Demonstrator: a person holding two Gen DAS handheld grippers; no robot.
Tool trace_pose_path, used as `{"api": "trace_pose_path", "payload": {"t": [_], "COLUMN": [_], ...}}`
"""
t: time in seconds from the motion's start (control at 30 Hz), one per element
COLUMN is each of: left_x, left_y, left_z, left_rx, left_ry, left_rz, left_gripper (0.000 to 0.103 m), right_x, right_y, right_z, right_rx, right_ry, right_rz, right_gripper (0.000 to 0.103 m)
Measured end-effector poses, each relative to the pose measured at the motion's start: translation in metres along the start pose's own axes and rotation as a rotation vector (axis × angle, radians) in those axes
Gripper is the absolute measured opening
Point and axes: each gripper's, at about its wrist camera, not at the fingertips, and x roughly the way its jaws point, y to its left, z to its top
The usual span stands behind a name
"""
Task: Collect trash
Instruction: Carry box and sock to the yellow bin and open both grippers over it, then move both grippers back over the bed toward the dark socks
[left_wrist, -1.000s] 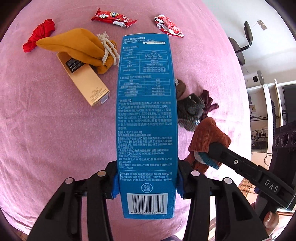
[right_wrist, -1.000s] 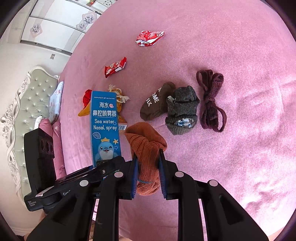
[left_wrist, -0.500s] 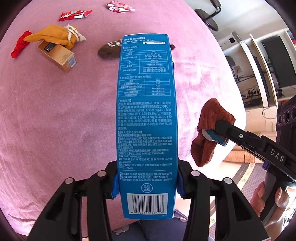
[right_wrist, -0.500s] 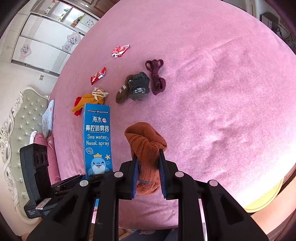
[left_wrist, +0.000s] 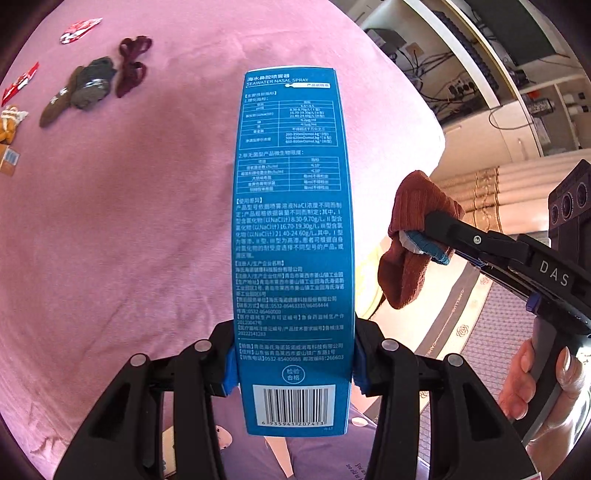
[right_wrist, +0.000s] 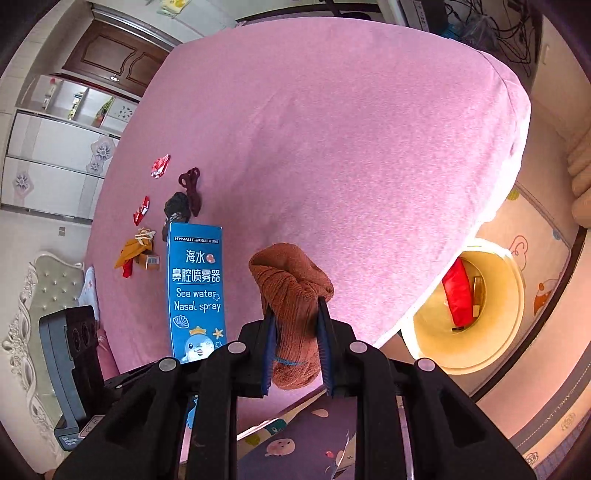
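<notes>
We are in the carry step: both grippers are loaded and sit near the bed's lower right edge, and nothing has been dropped yet.

The left gripper is clenched on the blue nasal spray box, pads pressing its two narrow sides just above the barcode. The box is tall, rigid cardboard with a glossy print and stands straight out along the fingers.

The right gripper is clamped on a rust-brown sock, a soft ribbed knit bunched between the pads, with a blue-grey cuff edge showing in the left wrist view. It droops limp on either side of the grip.

A round cream bin stands on the floor just beside the bed's right edge; something red and a small box already lie in it. We judge that the next move carries the spray box over the bin's mouth and lets it go. Whether the sock counts as trash is uncertain; it may belong elsewhere.

Left on the pink fleece cover, near the far left edge: two red wrappers, a grey sock, a dark red knotted piece, a mustard pouch and a tan carton.
</notes>
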Motion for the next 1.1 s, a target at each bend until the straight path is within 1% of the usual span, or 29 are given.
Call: {"api": "trace_pose_path", "payload": {"t": [0.13, 0.27, 0.33, 0.37, 0.5, 0.7, 0.73, 0.77, 0.8, 0.83, 0.87, 0.9, 0.97, 1.1], "left_x": [0.029, 0.055, 0.068, 0.077, 0.107, 0.143, 0.147, 0.15, 0.151, 0.152, 0.157, 0.157, 0.16, 0.155], "left_y": [-0.055, -0.097, -0.116, -0.125, -0.14, -0.155, -0.157, -0.16, -0.158, -0.156, -0.161, -0.16, -0.155, -0.148], "left_z": [-0.011, -0.026, -0.031, -0.028, -0.028, -0.031, -0.033, -0.034, -0.035, -0.035, -0.033, -0.033, -0.033, -0.032], "left_rx": [0.062, 0.105, 0.126, 0.13, 0.154, 0.21, 0.216, 0.218, 0.213, 0.206, 0.2, 0.196, 0.192, 0.198], "left_ry": [0.053, 0.092, 0.11, 0.121, 0.169, 0.235, 0.243, 0.249, 0.25, 0.247, 0.236, 0.226, 0.246, 0.243], "left_rz": [-0.003, -0.009, -0.001, 0.0, 0.008, 0.02, 0.023, 0.03, 0.036, 0.051, 0.081, 0.096, 0.1, 0.121], "left_gripper": [0.046, 0.046, 0.046, 0.046, 0.046, 0.046, 0.046, 0.047, 0.059, 0.073, 0.094, 0.094, 0.094, 0.094], "right_x": [-0.023, -0.041, -0.047, -0.05, -0.053, -0.054, -0.055, -0.056, -0.055, -0.053, -0.052, -0.052, -0.053, -0.054], "right_y": [-0.052, -0.099, -0.122, -0.133, -0.168, -0.211, -0.215, -0.218, -0.22, -0.223, -0.226, -0.229, -0.233, -0.231], "right_z": [-0.008, -0.016, -0.02, -0.022, -0.032, -0.047, -0.048, -0.049, -0.049, -0.05, -0.05, -0.05, -0.05, -0.05], "right_rx": [0.063, 0.123, 0.156, 0.168, 0.205, 0.274, 0.276, 0.275, 0.277, 0.283, 0.294, 0.299, 0.305, 0.302], "right_ry": [-0.012, -0.025, -0.028, -0.027, -0.019, -0.008, -0.008, -0.003, 0.006, 0.018, 0.022, 0.02, 0.02, 0.018], "right_rz": [-0.01, -0.022, -0.029, -0.031, -0.051, -0.043, -0.047, -0.047, -0.054, -0.064, -0.072, -0.078, -0.08, -0.069], "right_gripper": [0.02, 0.02, 0.02, 0.02, 0.02, 0.021, 0.021, 0.025, 0.029, 0.036, 0.051, 0.051, 0.051, 0.051]}}
